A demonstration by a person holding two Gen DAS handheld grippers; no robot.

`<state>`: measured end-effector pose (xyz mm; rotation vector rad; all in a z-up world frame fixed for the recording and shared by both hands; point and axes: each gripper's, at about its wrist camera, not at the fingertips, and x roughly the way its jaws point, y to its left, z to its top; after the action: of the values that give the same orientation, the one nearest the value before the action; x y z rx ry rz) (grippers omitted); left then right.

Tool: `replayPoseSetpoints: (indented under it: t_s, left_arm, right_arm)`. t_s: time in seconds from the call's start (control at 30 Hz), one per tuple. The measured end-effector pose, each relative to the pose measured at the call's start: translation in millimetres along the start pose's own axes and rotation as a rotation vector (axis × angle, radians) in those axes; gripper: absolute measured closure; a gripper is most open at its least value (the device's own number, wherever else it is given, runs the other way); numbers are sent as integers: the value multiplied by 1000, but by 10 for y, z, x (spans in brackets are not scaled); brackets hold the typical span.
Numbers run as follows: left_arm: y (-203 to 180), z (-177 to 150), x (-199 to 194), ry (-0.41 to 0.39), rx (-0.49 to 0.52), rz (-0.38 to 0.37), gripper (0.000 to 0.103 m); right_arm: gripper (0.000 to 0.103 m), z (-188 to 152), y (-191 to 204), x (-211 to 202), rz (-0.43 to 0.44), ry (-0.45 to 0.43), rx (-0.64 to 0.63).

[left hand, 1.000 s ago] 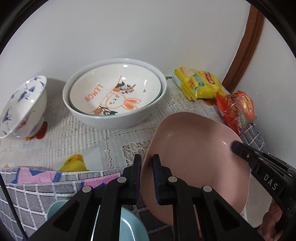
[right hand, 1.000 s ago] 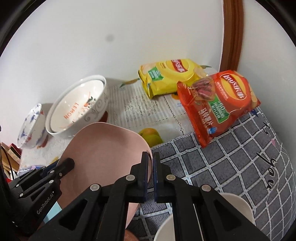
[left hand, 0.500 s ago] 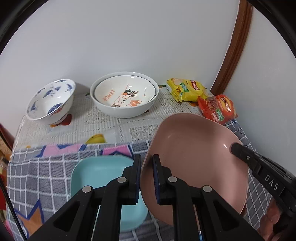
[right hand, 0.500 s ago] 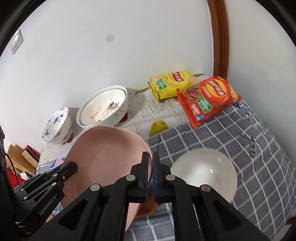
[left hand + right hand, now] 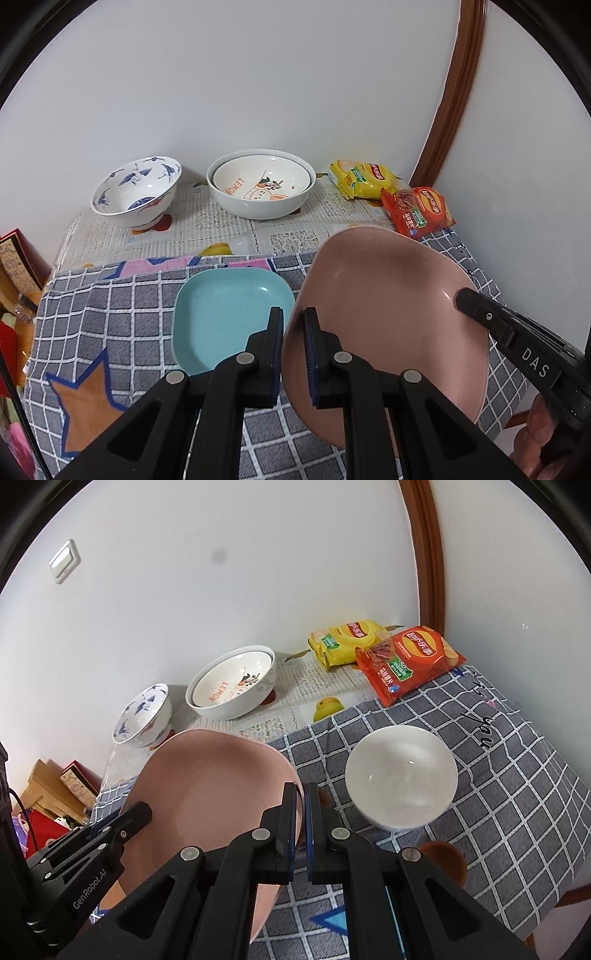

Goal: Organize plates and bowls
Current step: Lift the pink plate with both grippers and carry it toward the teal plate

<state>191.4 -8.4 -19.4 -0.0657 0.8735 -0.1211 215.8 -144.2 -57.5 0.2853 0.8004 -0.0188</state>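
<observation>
1. Here the left hand-held gripper (image 5: 293, 334) is pinched almost fully together on the left rim of the pink plate (image 5: 388, 310), with one pad inside the rim and one outside.
2. The right hand-held gripper (image 5: 300, 814) is clamped tight on the opposite rim of the same plate, its pads squeezing the thin edge between them.
3. In the left wrist view the right hand-held gripper's black finger reaches onto the plate's far edge, and part of a hand (image 5: 541, 439) shows below it.
4. The pink plate hangs tilted between the two grippers, above the desk (image 5: 517, 775) covered with a grey checked cloth, and touches nothing else that can be seen.
5. A light blue square plate (image 5: 225, 314) lies flat on the cloth just left of the pink plate.
6. A plain white bowl (image 5: 400, 775) sits upright on the cloth, to the right of the pink plate in the right wrist view.
7. At the back, on the lace-patterned part of the desk, a white bowl marked LEMON (image 5: 260, 186) sits nested inside a larger white bowl.
8. A blue-and-white bowl (image 5: 135, 194) stands beside it on the left, apart from it.
9. A yellow snack bag (image 5: 345, 640) and a red snack bag (image 5: 406, 662) lie in the far right corner, overlapping.
</observation>
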Motion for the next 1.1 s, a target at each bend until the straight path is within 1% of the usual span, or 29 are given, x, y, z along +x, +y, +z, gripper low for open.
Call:
replayPoseSetpoints:
  t_s: [0.2,0.43,1.1]
  left_arm:
    - [60,-62,-158,-15,-1,13,92]
    - [120,-108,-249,-25,-17,15,92]
    - [170,-166,-257,-17,-26,9,92]
  right_arm:
    - [98,-79,93,-123,14,-13,-9]
    - [98,-130,184,-196,23,-21,-21]
    - [98,-196,221,-191,18,-14,-20]
